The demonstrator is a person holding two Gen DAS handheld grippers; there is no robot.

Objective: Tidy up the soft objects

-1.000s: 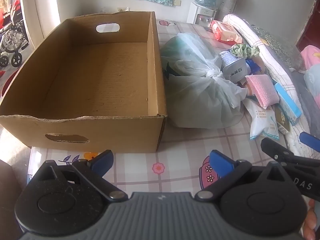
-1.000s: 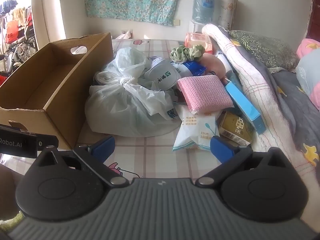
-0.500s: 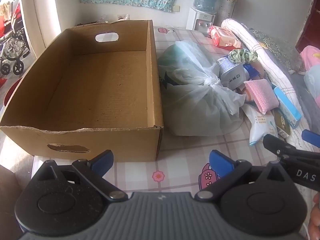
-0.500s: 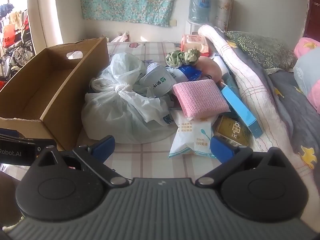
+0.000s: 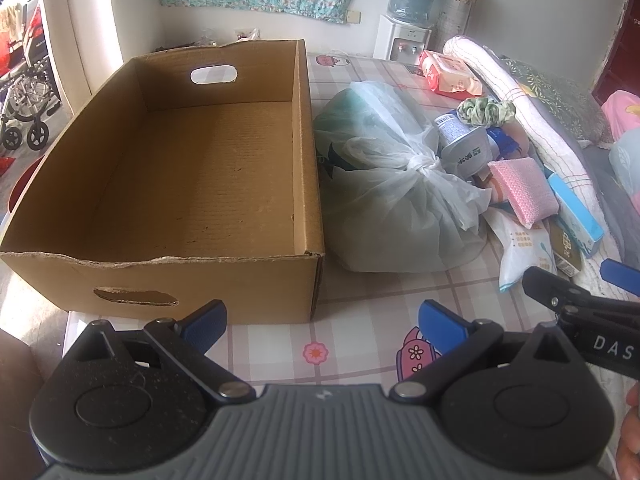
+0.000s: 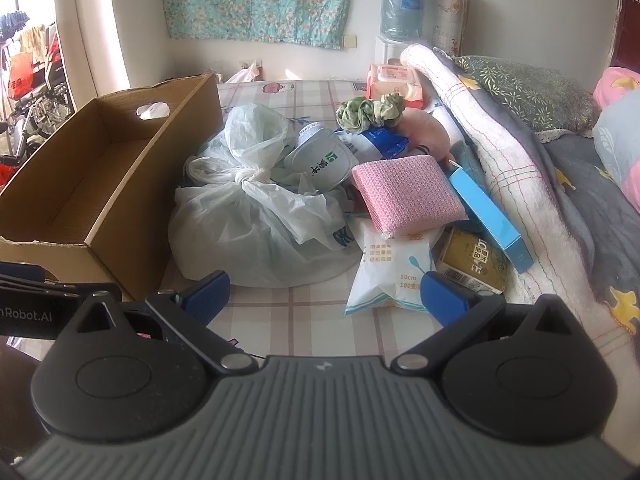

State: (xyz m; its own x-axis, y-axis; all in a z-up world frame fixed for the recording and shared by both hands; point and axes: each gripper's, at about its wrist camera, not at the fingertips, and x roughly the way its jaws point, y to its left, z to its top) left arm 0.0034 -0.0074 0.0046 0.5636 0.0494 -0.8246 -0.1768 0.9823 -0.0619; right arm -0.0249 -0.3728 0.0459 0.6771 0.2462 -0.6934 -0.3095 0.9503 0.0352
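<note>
Left wrist view: left gripper (image 5: 322,316) spread wide, holding nothing, cardboard box (image 5: 208,280) just ahead-left. Right gripper (image 6: 326,292) likewise wide; knotted plastic bag (image 6: 256,224) directly ahead.

white packet (image 6: 394,264): "10cm", "100" | left tool (image 6: 24,314): "Robot.AI" | right tool (image 5: 612,344): "DAS"

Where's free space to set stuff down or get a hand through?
Free: the whole floor of the cardboard box, and the checked sheet in front of the box and the tied plastic bag. Crowded: right of the bag, pink sponge, wipes pack and blue carton overlap up to the rolled blanket.
</note>
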